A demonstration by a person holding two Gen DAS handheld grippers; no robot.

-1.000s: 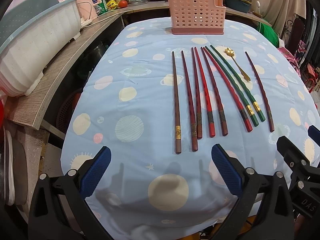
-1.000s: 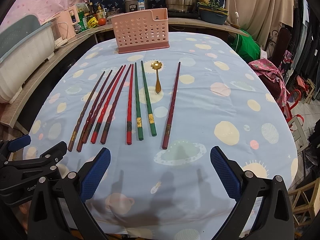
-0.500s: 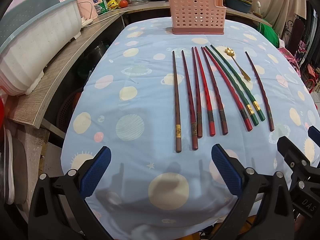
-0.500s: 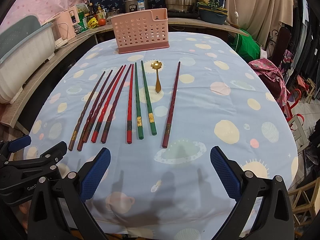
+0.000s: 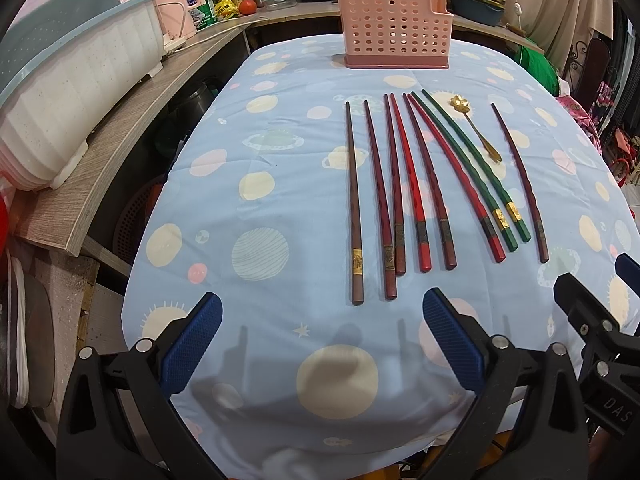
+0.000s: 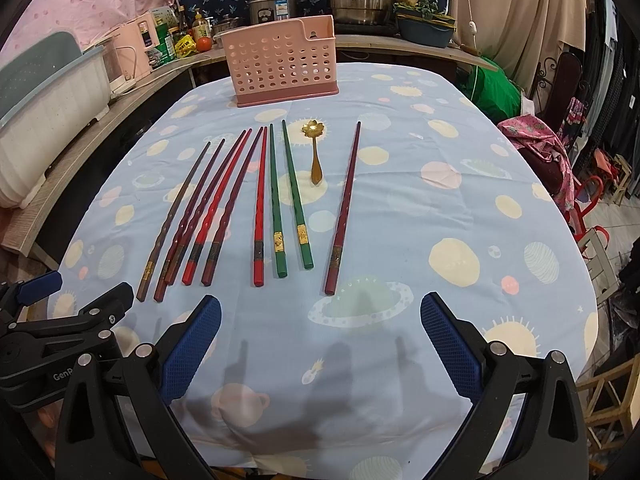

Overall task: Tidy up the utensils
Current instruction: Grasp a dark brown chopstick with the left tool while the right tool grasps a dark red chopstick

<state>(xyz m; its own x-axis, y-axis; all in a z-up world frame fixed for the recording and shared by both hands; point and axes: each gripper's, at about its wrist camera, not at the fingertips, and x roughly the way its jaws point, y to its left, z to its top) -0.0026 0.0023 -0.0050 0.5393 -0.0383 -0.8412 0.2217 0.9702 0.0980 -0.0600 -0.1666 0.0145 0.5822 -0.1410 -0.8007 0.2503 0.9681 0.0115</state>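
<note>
Through the left wrist camera I see my left gripper [image 5: 322,344] spread wide and holding nothing, low over the near edge of the tablecloth [image 5: 256,184]. The chopsticks [image 5: 416,188] lie in a row straight ahead and slightly to the right, long axes running away from me toward the pink basket [image 5: 394,28] at the far end, thick ends nearest me. The brown chopstick [image 5: 354,204] at the left of the row ends just beyond my fingertips, almost between them, so I judge this arm closest to it. A small gold spoon [image 5: 476,128] lies among the farther sticks, and the other gripper's frame shows at the right edge. Nothing stands between the row and the basket. Through the right wrist camera my right gripper [image 6: 320,344] is likewise apart and empty. Here the row fans ahead and to the left; the lone dark red chopstick [image 6: 344,208] on the right side ends just past my left finger, nearest this arm. The spoon [image 6: 315,152] sits just left of it, farther up.
</note>
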